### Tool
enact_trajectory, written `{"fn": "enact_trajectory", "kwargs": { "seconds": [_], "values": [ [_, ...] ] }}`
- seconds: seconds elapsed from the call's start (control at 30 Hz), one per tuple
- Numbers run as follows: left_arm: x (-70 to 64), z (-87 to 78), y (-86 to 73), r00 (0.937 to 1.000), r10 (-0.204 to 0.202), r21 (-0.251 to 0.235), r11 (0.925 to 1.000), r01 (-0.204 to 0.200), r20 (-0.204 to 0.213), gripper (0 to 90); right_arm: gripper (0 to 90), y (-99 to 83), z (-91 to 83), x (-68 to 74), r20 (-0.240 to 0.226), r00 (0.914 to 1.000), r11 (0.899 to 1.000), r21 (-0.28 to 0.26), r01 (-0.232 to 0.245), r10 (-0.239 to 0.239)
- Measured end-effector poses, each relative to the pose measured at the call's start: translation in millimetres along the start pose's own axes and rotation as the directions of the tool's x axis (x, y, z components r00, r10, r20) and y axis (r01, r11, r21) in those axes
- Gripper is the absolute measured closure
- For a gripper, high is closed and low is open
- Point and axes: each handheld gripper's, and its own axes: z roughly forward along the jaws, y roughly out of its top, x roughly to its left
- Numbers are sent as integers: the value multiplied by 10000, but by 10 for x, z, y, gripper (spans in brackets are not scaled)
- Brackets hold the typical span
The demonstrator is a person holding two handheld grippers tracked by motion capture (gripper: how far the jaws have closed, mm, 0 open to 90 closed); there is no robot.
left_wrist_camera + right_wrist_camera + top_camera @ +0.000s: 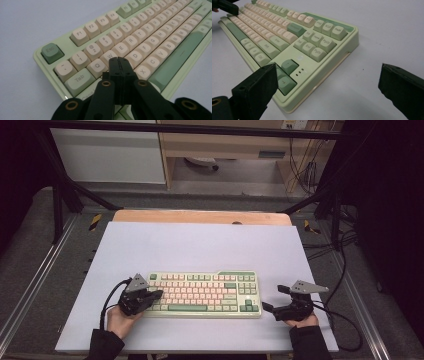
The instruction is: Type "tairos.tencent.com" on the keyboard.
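Nearest the high camera, two dark sleeves (106, 342) came in from the bottom edge, each hand carrying a hand-held gripper. The left hand-held gripper (156, 294) lay over the left end of the green-and-cream keyboard (202, 293), which sat toward the near side of the pale counter (200, 245); the right hand-held gripper (275, 299) hovered just beside its right end, jaws spread.

In the left gripper view, the left hand-held gripper (121, 59) had its jaws pressed together, holding nothing, the tip over the keys near W and S (contact could not be told).

In the right gripper view, the right hand-held gripper (327, 82) stood wide open by the keyboard's (294, 45) arrow-key corner.

The keyboard looked rigid and fairly heavy, its smooth case likely slippery; the keycaps might pop off, so the case edge seemed the safer hold.
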Motion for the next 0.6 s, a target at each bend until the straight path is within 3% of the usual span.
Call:
{"fn": "enact_trajectory", "kwargs": {
  "seconds": [0.3,0.6],
  "values": [
    [80,-170,-37,9997,-250,-456,9987,246,-82,900,111,193,26,212,-123,9994,9994,20,337,-337],
    [130,-244,-71,9990,-435,-633,9971,429,-70,900,300,321,110,427,-699,9959,9982,79,586,-580]
  ]
}}
